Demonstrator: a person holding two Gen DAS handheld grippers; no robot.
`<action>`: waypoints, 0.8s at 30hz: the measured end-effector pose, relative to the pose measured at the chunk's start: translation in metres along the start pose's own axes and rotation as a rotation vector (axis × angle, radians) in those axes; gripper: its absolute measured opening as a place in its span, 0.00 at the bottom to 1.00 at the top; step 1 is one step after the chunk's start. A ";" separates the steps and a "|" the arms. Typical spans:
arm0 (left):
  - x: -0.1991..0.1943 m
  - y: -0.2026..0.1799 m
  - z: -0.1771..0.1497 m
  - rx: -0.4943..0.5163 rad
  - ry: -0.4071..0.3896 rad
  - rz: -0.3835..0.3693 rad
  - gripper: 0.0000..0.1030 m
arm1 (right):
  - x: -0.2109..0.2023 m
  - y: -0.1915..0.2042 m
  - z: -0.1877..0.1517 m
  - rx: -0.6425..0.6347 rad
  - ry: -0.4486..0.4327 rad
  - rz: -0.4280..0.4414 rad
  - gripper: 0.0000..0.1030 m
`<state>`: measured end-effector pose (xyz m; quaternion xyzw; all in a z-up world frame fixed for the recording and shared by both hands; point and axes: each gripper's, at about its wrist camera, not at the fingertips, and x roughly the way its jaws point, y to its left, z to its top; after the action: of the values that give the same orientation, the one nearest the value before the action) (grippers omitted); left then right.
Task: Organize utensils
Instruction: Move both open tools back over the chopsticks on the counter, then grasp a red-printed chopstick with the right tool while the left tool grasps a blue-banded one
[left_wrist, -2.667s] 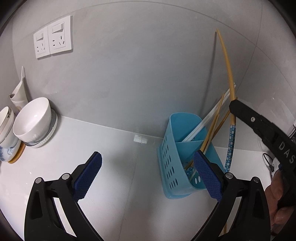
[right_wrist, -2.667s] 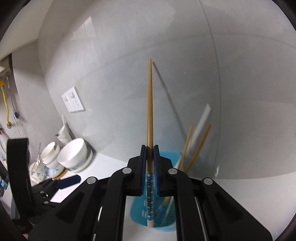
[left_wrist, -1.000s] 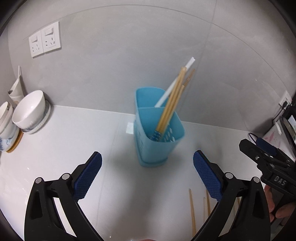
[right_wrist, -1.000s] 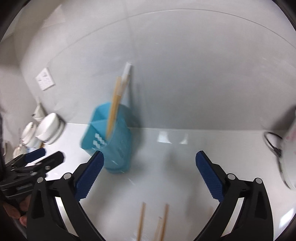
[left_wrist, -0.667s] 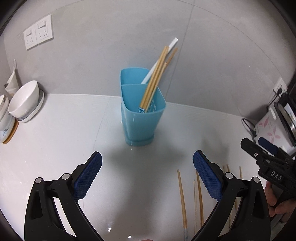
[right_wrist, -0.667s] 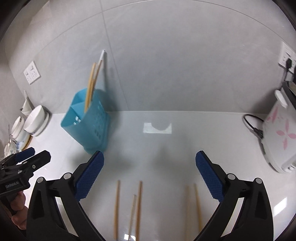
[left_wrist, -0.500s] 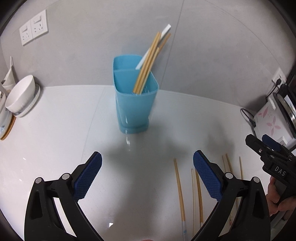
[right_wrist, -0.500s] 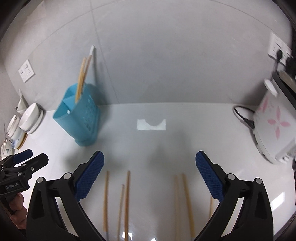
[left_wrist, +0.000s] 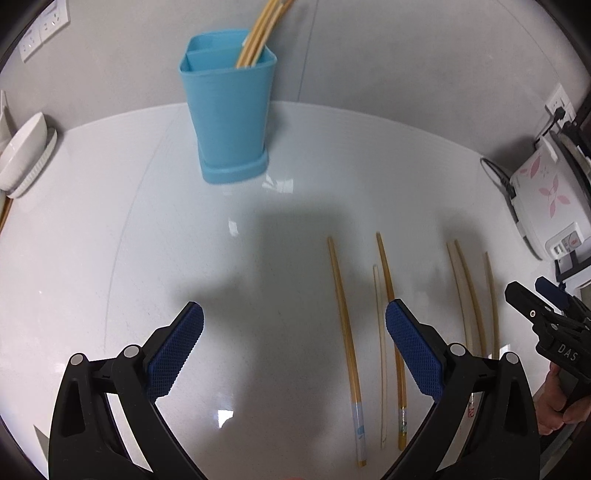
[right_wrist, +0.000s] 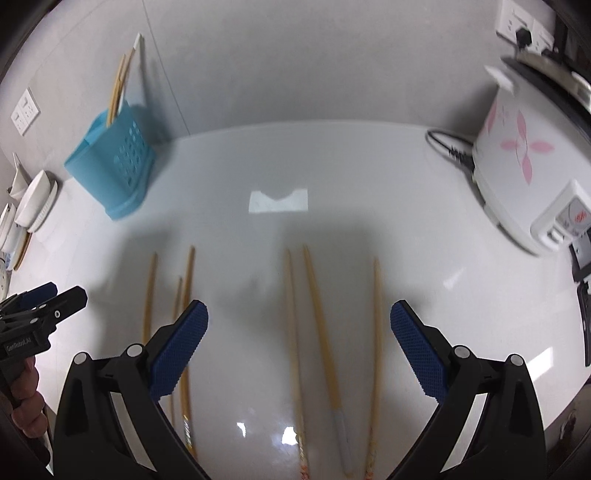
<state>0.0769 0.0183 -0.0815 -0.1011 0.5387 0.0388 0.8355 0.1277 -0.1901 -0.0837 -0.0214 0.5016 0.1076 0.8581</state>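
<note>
A blue utensil holder (left_wrist: 229, 107) stands at the back of the white counter (left_wrist: 110, 229) with several chopsticks (left_wrist: 258, 33) leaning in it; it also shows in the right wrist view (right_wrist: 114, 162). Several loose chopsticks (left_wrist: 345, 314) lie side by side on the counter, also in the right wrist view (right_wrist: 321, 325). My left gripper (left_wrist: 293, 350) is open and empty above the counter, left of the loose chopsticks. My right gripper (right_wrist: 299, 350) is open and empty, hovering over three loose chopsticks.
White bowls (left_wrist: 22, 155) stand at the far left edge. A white rice cooker with pink flowers (right_wrist: 532, 155) and its cable (right_wrist: 450, 147) sit at the right. Wall sockets (left_wrist: 44, 26) are on the grey wall behind.
The right gripper has let go of the chopstick into the holder and opened. Both grippers have pulled back and lowered toward the loose chopsticks; the holder now looks farther away.
</note>
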 end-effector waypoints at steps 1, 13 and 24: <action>0.003 -0.002 -0.003 0.002 0.011 0.001 0.94 | 0.001 -0.001 -0.003 -0.003 0.007 -0.004 0.91; 0.035 -0.021 -0.030 0.021 0.136 0.047 0.94 | 0.022 -0.019 -0.032 -0.059 0.174 -0.040 0.69; 0.054 -0.030 -0.051 0.022 0.240 0.095 0.93 | 0.039 -0.026 -0.045 -0.114 0.306 -0.048 0.52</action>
<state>0.0592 -0.0246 -0.1473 -0.0701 0.6395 0.0602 0.7632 0.1127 -0.2155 -0.1413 -0.0981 0.6189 0.1109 0.7714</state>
